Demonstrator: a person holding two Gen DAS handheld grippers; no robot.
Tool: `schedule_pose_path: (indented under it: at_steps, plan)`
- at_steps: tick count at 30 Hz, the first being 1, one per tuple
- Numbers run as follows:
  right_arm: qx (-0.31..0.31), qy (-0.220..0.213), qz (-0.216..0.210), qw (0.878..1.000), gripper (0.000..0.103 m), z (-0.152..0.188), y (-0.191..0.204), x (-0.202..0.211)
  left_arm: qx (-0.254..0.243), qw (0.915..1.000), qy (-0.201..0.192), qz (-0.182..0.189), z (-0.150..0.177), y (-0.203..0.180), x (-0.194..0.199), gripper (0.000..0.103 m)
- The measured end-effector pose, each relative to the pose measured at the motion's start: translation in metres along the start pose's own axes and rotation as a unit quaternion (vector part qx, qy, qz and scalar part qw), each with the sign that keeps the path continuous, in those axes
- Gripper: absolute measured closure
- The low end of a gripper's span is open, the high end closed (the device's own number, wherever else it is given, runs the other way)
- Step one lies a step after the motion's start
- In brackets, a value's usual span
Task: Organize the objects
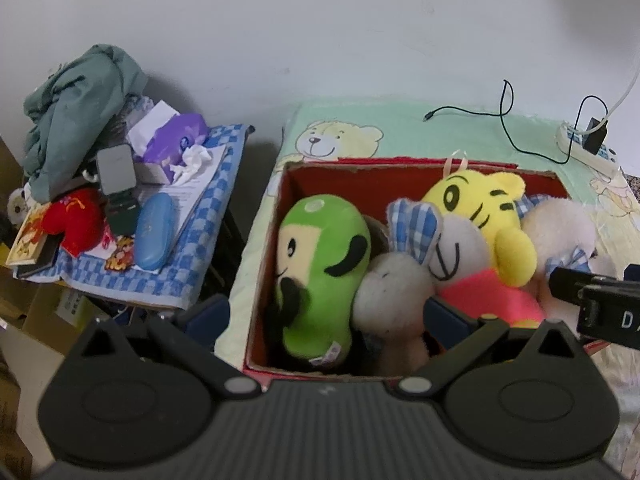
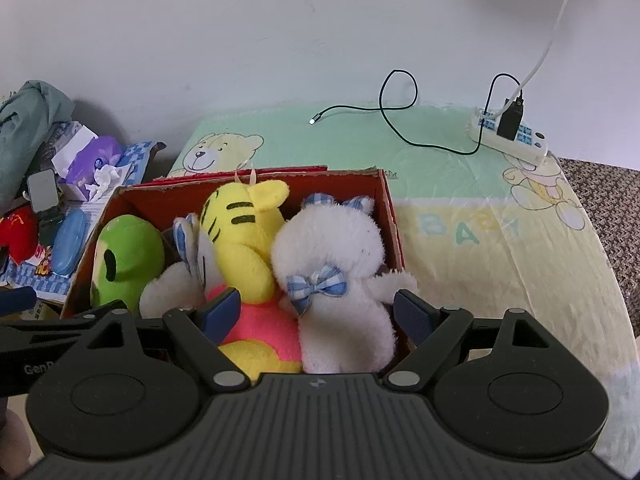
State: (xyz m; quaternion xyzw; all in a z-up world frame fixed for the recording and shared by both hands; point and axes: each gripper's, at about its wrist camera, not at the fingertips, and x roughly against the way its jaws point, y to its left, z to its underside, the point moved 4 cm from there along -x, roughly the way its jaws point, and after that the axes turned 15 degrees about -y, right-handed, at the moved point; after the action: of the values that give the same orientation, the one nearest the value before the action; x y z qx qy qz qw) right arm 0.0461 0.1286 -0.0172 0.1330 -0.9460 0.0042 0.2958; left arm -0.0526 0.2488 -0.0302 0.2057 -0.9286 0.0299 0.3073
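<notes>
A red cardboard box (image 1: pixel 400 165) (image 2: pixel 391 216) sits on a pale green bear-print sheet. Packed inside are a green plush (image 1: pixel 320 264) (image 2: pixel 128 252), a white rabbit with checked ears (image 1: pixel 394 292) (image 2: pixel 172 288), a yellow tiger in a pink shirt (image 1: pixel 480 204) (image 2: pixel 240 240) and a white bear with a blue bow (image 2: pixel 332 248) (image 1: pixel 556 232). My left gripper (image 1: pixel 326 312) is open above the box's near left part, with the green plush and rabbit between its fingers. My right gripper (image 2: pixel 318 314) is open, straddling the white bear's body without squeezing it.
A side table with a blue checked cloth (image 1: pixel 200 240) stands left of the box, piled with a grey-green garment (image 1: pixel 80 100), a purple tissue pack (image 1: pixel 176 136), a blue case (image 1: pixel 154 236) and a red plush (image 1: pixel 76 220). A power strip (image 2: pixel 508 136) and black cable (image 2: pixel 400 120) lie on the sheet behind the box.
</notes>
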Motion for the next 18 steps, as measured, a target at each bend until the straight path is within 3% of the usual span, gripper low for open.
schedule_pose_path:
  at_steps: [18]
  plan:
    - [0.002,-0.006,0.005,1.0,0.017,0.0018,0.0049,0.0024,0.002,1.0,-0.002,0.003,0.0051,0.0004,-0.0005,0.0]
